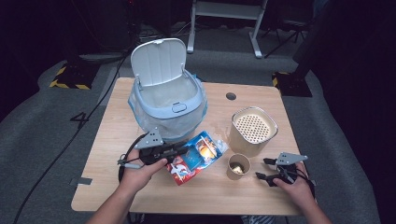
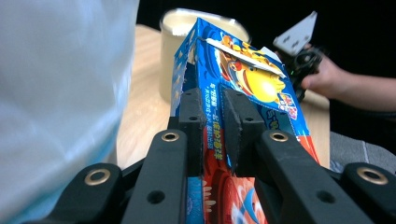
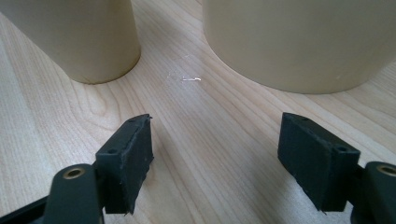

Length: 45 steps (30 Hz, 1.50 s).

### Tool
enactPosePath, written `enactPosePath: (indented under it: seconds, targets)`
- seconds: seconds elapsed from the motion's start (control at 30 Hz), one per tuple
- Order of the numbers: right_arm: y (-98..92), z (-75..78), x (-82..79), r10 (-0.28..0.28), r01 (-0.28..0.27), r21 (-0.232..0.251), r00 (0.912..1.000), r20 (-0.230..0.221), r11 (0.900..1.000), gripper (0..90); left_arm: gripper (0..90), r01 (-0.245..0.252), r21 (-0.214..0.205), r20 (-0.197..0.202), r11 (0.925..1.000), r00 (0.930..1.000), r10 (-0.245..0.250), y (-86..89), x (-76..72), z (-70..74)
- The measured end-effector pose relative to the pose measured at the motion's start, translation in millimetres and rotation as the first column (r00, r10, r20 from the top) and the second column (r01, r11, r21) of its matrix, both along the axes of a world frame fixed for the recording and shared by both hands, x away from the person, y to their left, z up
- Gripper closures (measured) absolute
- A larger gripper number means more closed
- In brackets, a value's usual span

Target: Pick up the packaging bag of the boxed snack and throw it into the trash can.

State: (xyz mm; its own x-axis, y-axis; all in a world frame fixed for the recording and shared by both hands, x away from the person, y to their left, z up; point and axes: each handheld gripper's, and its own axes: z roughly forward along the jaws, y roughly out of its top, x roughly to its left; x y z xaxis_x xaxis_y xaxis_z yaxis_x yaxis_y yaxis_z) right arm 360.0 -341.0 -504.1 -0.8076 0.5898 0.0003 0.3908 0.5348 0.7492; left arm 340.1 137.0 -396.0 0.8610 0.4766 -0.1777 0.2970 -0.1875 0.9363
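Note:
A flattened blue and red snack box (image 1: 198, 156) with a cartoon print hangs just above the table in front of the bin. My left gripper (image 1: 180, 151) is shut on its near edge, and in the left gripper view the pads (image 2: 233, 135) pinch the card of the box (image 2: 247, 79). My right gripper (image 1: 262, 169) rests low at the table's right front, open, with nothing between its fingers (image 3: 128, 161). It faces a small beige cup (image 1: 238, 166) and a larger beige canister (image 1: 252, 130).
A pale blue bin (image 1: 167, 100) with a clear liner and raised white lid stands at the table's back centre. The canister has a perforated top. In the right gripper view the cup (image 3: 70, 37) and canister (image 3: 303, 42) stand on bare wood (image 3: 210, 130).

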Motion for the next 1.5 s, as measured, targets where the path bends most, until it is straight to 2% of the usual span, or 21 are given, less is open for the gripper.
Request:
enactPosePath:
  seconds: [0.27,0.63,0.73,0.97,1.17,1.27,1.4,1.5]
  targets:
    - [0.1,-0.1,0.0,0.0,0.0,0.0,1.0,0.001,1.0,26.6,78.5,0.021,0.016,0.076,0.9997,0.9968,-0.022,6.9,2.5,36.0]
    - [0.1,-0.1,0.0,0.0,0.0,0.0,1.0,0.002,1.0,26.6,78.6,0.028,-0.014,0.161,0.9995,0.9866,-0.025,16.7,7.0,86.1]
    - [0.1,-0.1,0.0,0.0,0.0,0.0,1.0,0.002,1.0,26.7,78.6,0.024,-0.022,0.187,0.9995,0.9821,-0.019,19.0,10.8,97.9]
    - [0.1,-0.1,0.0,0.0,0.0,0.0,1.0,0.002,1.0,26.6,78.6,-0.017,-0.074,0.264,0.9971,0.9639,0.036,27.5,20.4,128.6]
    - [0.1,-0.1,0.0,-0.001,0.001,0.001,1.0,0.001,1.0,26.7,78.6,-0.047,-0.104,0.295,0.9935,0.9525,0.076,29.4,28.9,146.0]
    - [0.1,-0.1,0.0,0.0,0.0,0.001,1.0,0.002,1.0,26.6,78.6,-0.076,-0.134,0.303,0.9881,0.9463,0.114,31.2,35.0,150.8]
    - [0.1,-0.1,0.0,-0.001,0.001,0.001,1.0,0.001,1.0,26.7,78.6,-0.1,-0.152,0.305,0.9833,0.9414,0.143,36.4,43.0,157.7]
    - [0.0,0.0,0.1,0.0,0.0,0.0,1.0,0.001,1.0,26.7,78.6,-0.12,-0.147,0.316,0.9819,0.935,0.161,40.5,48.2,161.6]
